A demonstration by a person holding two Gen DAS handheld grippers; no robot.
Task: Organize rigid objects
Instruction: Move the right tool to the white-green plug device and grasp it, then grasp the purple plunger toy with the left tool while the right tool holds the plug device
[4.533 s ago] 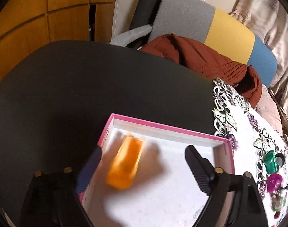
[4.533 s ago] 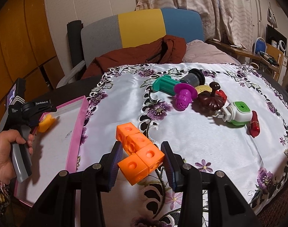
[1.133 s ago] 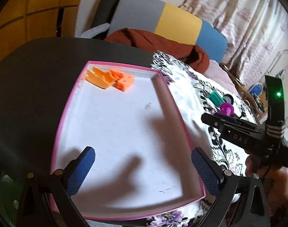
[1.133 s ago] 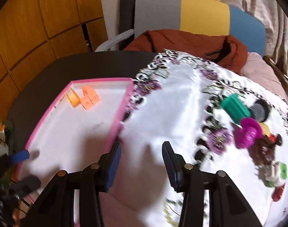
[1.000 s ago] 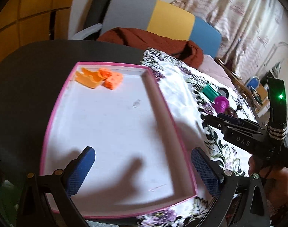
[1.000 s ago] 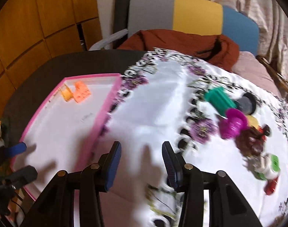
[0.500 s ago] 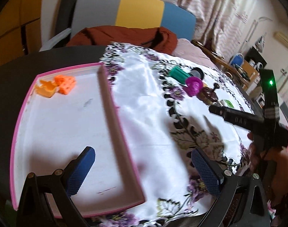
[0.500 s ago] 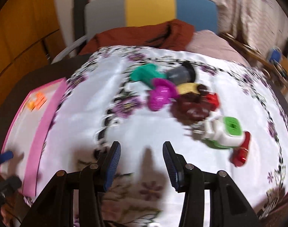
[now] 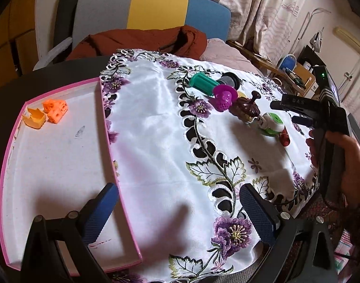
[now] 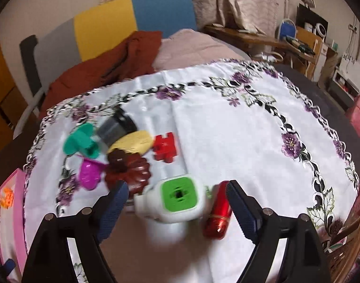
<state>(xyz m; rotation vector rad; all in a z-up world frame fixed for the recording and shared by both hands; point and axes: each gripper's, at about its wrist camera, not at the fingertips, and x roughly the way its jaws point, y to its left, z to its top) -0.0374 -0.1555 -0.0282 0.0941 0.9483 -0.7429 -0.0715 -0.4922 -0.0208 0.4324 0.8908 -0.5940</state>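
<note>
A pink-rimmed white tray (image 9: 106,127) at the left holds an orange block cluster (image 9: 55,110) and an orange scoop-like piece (image 9: 34,119) in its far corner. My left gripper (image 9: 180,214) is open and empty above the tray's right rim and the tablecloth. My right gripper (image 10: 177,210) hovers over the toy pile with its jaws opening. A green-and-white plug adapter (image 10: 177,198) and a red cylinder (image 10: 217,214) lie between its fingers, and the pads press on neither. In the left wrist view, a hand holds the right gripper (image 9: 298,110) over that adapter (image 9: 272,123).
On the flowered white cloth (image 10: 227,141) are a brown lid-like piece (image 10: 129,169), a magenta toy (image 10: 89,174), a green ribbed piece (image 10: 79,141), a grey-black cylinder (image 10: 116,125), a yellow piece (image 10: 132,141) and a red block (image 10: 164,147). A chair with a rust jacket (image 9: 137,40) stands behind.
The right gripper has swung from beside the tray to above the toy pile, and its jaws have widened. The left gripper has turned right, so the tray now sits at its left.
</note>
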